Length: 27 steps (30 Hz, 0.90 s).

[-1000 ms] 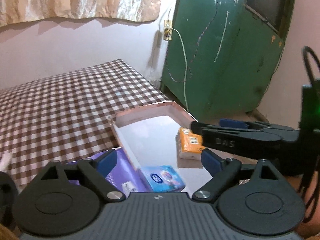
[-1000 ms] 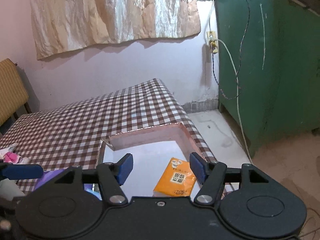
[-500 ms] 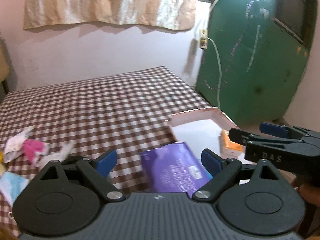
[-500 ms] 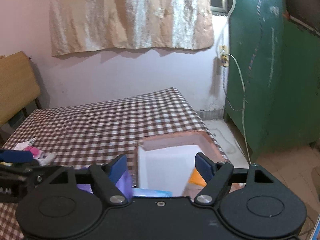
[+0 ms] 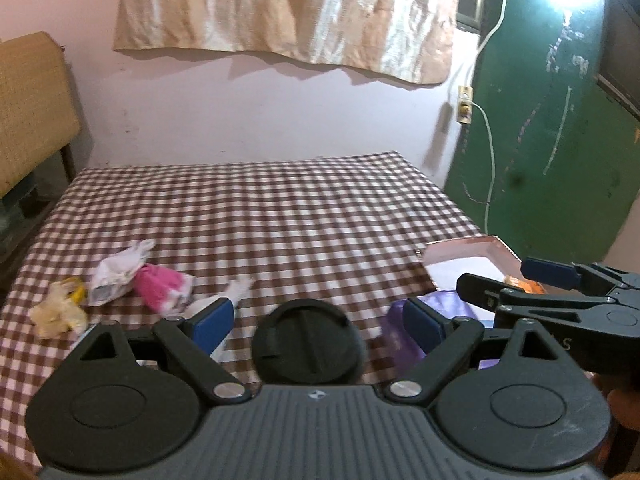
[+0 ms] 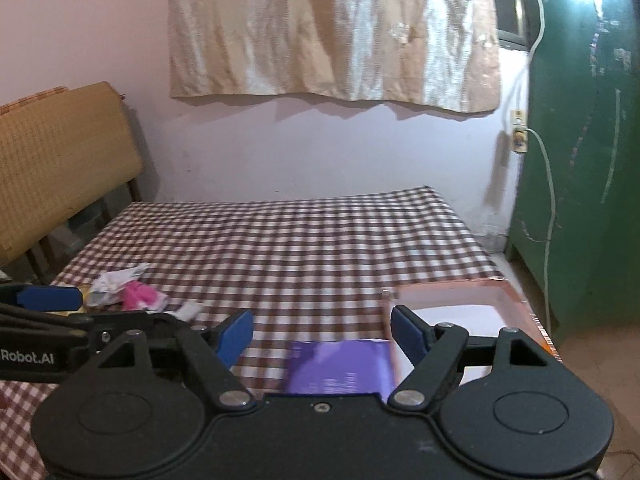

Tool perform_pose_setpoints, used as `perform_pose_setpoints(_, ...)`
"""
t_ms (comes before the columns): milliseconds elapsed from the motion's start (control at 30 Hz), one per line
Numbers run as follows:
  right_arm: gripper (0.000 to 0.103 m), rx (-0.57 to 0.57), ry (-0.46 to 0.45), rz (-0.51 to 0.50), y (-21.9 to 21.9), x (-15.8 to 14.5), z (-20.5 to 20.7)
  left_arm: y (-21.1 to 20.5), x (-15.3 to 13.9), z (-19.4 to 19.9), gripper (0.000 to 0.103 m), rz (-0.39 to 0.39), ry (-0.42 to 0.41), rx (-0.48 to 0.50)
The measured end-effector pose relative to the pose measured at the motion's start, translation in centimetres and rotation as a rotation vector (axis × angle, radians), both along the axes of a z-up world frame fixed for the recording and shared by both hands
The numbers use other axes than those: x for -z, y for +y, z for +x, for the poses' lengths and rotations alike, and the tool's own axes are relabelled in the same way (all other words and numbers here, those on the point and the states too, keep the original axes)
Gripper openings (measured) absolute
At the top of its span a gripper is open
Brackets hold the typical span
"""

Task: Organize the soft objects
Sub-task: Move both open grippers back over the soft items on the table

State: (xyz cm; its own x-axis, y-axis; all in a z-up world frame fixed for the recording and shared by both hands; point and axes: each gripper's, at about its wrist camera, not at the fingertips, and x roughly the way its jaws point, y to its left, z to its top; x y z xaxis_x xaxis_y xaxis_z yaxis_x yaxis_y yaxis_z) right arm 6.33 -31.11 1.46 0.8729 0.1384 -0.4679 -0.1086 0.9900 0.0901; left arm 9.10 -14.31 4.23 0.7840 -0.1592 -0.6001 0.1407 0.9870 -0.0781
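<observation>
Both grippers empty: left gripper [image 5: 318, 318] jaws wide, right gripper [image 6: 322, 330] jaws wide, nothing between either pair. Leftover soft stuff sits in a loose pile on the left of the checked bedsheet [image 5: 280, 216]: pink cloth item [image 5: 162, 286], crumpled white packet [image 5: 116, 276] touching it, yellowish crumpled bag [image 5: 60, 310] just beside. Cardboard box [image 6: 516, 300] at the bed's right edge, purple pack [image 6: 340, 366] against its near side. My read: all light and limp, will deform, film packet likely slippery; pinch the pink cloth mid-bulk, not a loose corner

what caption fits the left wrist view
Open left gripper above checkered bed, soft items left, box right.
</observation>
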Motion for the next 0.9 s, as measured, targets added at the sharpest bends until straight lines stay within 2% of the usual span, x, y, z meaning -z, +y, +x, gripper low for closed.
perform_pose_setpoints(900,0.089,-0.188,0.014,-0.045,11.6,-0.3,0.7,10.5,0.1,-2.9,0.094,-0.047,0.002,-0.172)
